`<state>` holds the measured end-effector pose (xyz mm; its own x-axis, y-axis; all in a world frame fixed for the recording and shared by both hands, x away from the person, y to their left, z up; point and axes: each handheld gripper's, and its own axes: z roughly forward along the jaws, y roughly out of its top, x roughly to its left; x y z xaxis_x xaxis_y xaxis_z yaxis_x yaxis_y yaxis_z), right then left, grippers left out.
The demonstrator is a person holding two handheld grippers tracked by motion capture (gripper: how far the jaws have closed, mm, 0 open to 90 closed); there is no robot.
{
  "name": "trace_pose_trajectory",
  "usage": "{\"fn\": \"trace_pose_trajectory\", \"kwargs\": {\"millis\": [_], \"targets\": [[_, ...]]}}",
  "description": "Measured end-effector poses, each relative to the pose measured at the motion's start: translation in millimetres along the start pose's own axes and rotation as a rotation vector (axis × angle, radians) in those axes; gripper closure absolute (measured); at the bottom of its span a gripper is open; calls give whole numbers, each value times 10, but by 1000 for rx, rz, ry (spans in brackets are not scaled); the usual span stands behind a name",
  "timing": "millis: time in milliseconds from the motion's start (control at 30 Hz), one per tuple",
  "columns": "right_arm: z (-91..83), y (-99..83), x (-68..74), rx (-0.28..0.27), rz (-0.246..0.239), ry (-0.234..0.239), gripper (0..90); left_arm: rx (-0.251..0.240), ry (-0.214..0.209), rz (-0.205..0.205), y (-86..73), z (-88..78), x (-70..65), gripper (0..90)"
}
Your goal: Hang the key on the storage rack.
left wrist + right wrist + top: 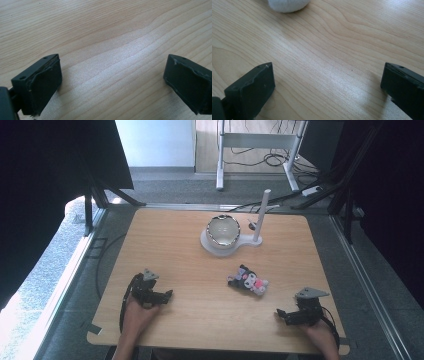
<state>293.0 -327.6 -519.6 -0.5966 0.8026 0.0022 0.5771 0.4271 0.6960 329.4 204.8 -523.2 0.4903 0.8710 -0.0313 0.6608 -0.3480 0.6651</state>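
At the table's [165, 240] near-left edge the left tongs [159, 295] rested released, gripping nothing. Mid-table, ahead of a bowl [223, 230] on its white stand, lay a plush toy [247, 280]: probably light and squashy, best pinched across its body. Rightmost, the right tongs [288, 315] gaped empty.

In the right gripper view, a pale rounded object [288, 5] is cut off by the top edge, beyond the jaws; what it is cannot be told. The right-hand jaw is clipped by the picture's right edge in both gripper views. In the high view, the plush toy [248, 281], lying nearer the person than the bowl [223, 230], is too small for its details to be made out. Both forearms are cut off by the bottom edge, well short of the bowl.
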Motion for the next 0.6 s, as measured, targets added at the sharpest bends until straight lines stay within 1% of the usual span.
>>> {"fn": "trace_pose_trajectory", "kwargs": {"millis": [433, 600], "targets": [[2, 2, 2, -1, 2, -1, 0, 0, 0, 0, 0, 0, 0, 17], [-2, 20, 1, 17, 1, 1, 0, 0, -1, 0, 0, 0, 0, 17]]}}
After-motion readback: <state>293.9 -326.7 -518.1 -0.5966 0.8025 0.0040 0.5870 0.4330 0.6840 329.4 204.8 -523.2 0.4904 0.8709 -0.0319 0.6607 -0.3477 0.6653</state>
